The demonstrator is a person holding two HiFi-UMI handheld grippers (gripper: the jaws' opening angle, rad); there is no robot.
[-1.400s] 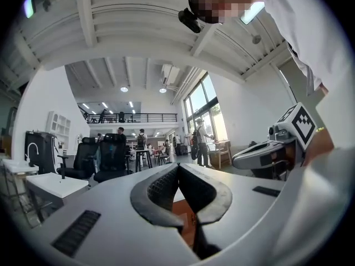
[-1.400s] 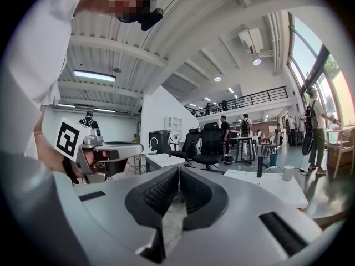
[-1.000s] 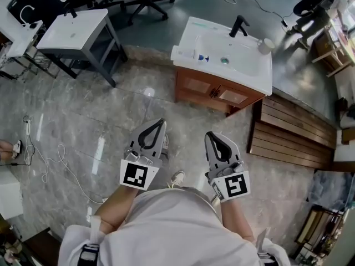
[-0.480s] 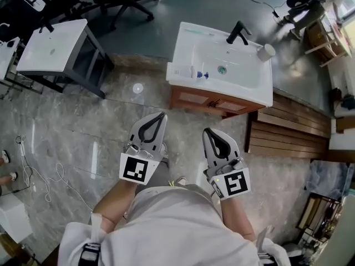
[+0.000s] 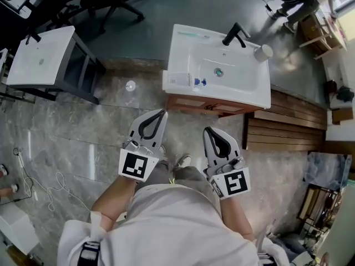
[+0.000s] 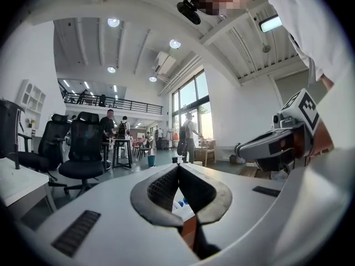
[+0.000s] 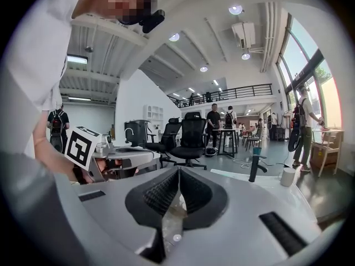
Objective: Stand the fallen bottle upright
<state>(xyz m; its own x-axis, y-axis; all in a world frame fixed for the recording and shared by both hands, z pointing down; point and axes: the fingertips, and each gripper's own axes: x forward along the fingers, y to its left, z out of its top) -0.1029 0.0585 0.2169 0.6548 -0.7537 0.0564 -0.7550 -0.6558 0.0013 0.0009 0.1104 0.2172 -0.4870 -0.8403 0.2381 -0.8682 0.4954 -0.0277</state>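
Open-plan office-lab hall: black swivel office chairs (image 6: 83, 148), railed mezzanine walkway (image 6: 111, 101), freestanding white basin on wooden cabinet (image 5: 183, 49), grey marble floor (image 5: 83, 132).

Two hand-held grippers (image 5: 162, 113) (image 5: 207, 131), two washbasins (image 5: 183, 42) (image 5: 39, 60), one fallen bottle (image 5: 178, 79)

White is being shown by the sink (image 5: 183, 40), with a black tap (image 5: 235, 33) and a reddish-brown wood cabinet (image 5: 205, 103) under it. The bottle (image 5: 178, 80) is being seen as white with a blue cap. The floor (image 5: 77, 143) is being shown in grey marble veining, the slatted platform (image 5: 283, 129) in dark brown. The left gripper (image 5: 160, 114) and right gripper (image 5: 207, 131) are being shown pale grey with black ribbed pads (image 6: 161, 188). Black-and-white square patterns are being carried by the marker cubes (image 5: 135, 165). A white shirt (image 5: 166, 226) is being worn.
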